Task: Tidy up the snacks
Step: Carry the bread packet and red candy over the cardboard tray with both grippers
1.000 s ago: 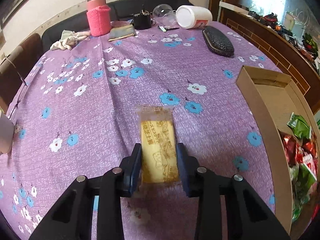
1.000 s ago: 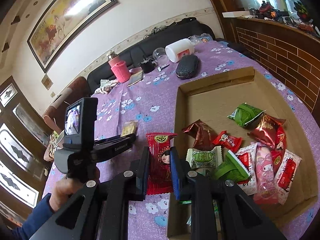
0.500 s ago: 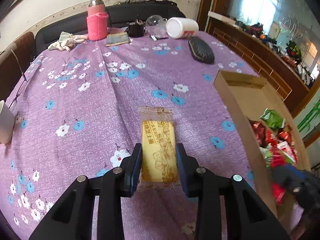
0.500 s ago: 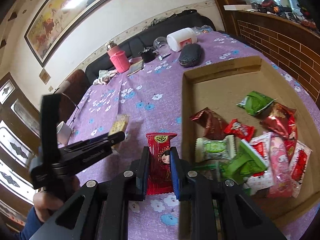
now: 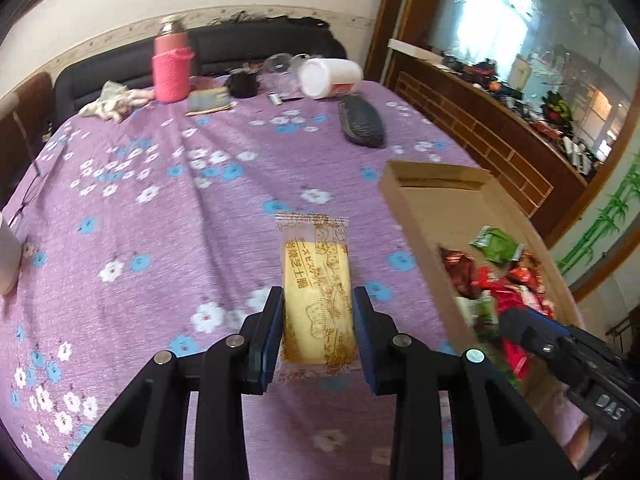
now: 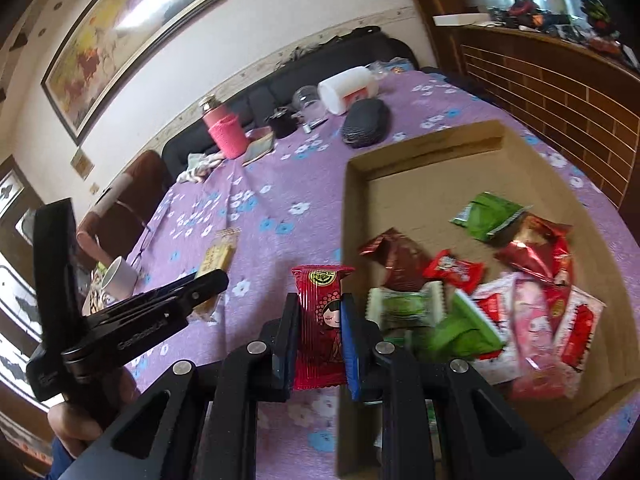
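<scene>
We've got the left hand-held gripper (image 5: pixel 316 330) clamped on the yellow snack (image 5: pixel 318 300), the right one (image 6: pixel 318 334) on the red snack (image 6: pixel 320 328). Box (image 6: pixel 440 156) sits at 2 o'clock. Slick wrappers could slip out, or catch the box's wall.

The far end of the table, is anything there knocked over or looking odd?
Yes: the white jar lies on its side near the far edge, beside the black pouch. The pink bottle stands upright. Nothing looks spilled.

Framed painting (image 6: pixel 120 36) on cream wall, black sofa (image 5: pixel 248 48), bright window (image 5: pixel 492 28)
</scene>
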`<action>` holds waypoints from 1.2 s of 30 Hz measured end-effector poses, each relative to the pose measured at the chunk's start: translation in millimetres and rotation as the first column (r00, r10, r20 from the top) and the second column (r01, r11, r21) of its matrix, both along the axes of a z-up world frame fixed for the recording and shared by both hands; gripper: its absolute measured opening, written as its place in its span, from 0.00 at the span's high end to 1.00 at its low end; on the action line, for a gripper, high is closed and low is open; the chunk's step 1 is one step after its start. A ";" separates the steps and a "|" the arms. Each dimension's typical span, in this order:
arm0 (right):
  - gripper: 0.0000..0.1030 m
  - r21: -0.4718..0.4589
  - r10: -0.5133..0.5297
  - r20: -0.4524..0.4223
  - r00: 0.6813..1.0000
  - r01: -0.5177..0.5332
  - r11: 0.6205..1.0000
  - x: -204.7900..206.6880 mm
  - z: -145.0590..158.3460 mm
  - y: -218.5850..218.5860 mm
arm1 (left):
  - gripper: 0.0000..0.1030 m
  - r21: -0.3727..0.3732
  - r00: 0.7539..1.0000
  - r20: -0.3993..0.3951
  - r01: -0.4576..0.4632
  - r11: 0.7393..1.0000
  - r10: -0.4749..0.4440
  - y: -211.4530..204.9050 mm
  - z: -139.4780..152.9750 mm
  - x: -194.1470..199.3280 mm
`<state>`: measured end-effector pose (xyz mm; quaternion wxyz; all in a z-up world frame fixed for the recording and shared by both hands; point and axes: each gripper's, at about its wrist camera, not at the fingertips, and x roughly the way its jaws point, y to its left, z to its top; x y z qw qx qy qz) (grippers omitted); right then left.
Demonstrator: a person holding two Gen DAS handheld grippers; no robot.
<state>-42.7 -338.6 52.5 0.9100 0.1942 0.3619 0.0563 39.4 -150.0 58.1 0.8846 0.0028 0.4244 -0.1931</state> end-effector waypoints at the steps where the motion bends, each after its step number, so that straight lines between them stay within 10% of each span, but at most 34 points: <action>1: 0.80 0.005 -0.009 -0.002 1.000 0.009 1.000 -2.0 -0.9 -5.1 | 0.69 -0.003 1.000 0.003 0.014 1.000 -0.014 -5.7 1.8 -2.4; 19: 0.80 -0.019 -0.326 0.005 0.945 0.326 0.945 -41.6 -14.5 -112.8 | 0.68 0.028 0.943 0.076 0.323 0.946 -0.324 -146.8 -1.0 -63.4; 36: 0.80 -0.147 -0.328 -0.006 0.945 0.324 0.935 -22.7 -28.0 -101.7 | 0.68 0.117 0.903 0.173 0.377 0.919 -0.392 -168.2 -25.5 -86.6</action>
